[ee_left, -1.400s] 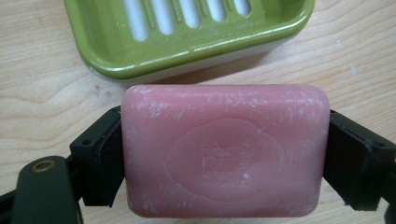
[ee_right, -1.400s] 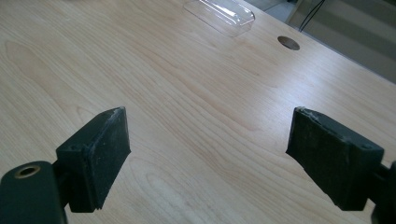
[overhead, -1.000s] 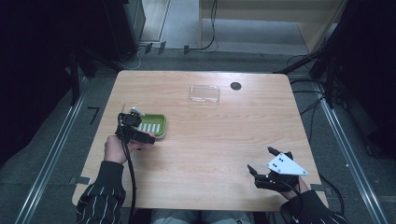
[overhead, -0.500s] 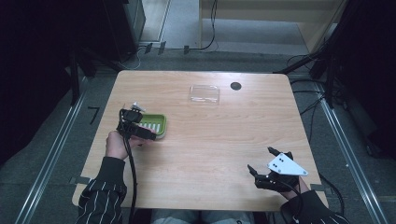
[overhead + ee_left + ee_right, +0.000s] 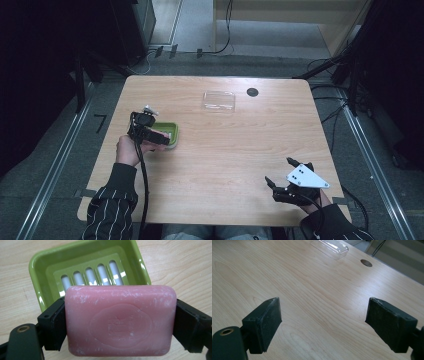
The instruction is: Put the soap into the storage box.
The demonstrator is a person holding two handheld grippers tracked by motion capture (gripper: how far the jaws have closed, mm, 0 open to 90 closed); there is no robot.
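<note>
Compared with the picture taken half a second before, little is changed. The left hand-held gripper (image 5: 150,131) is still held over the left part of the wooden worktop (image 5: 235,150), at the near-left edge of the green soap dish (image 5: 170,135), and the right hand-held gripper (image 5: 285,187) is kept at the same spot near the front right corner. No object on the worktop is seen to have been moved.

One bar of pink soap (image 5: 120,320) is counted. In the left gripper view it is pinched between the two black jaws of the left hand-held gripper (image 5: 120,325), one jaw pressed against each short end, with its stamped face turned toward the camera. It is held above the near edge of the dish; whether it touches the dish cannot be told.

One green soap dish (image 5: 45,272) is counted. It is rectangular with rounded corners, and five slots are cut into its raised inner floor. It is rested flat on the worktop.

One clear plastic lid (image 5: 219,100) is counted, laid near the far edge of the worktop, well apart from the dish. One dark round hole (image 5: 252,92) is seen just to its right.

Two hand-held grippers are counted. In the right gripper view the jaws of the right hand-held gripper (image 5: 323,322) are spread wide over bare wood, with nothing between them. A grey three-cornered plate (image 5: 305,177) is carried on its top.
</note>
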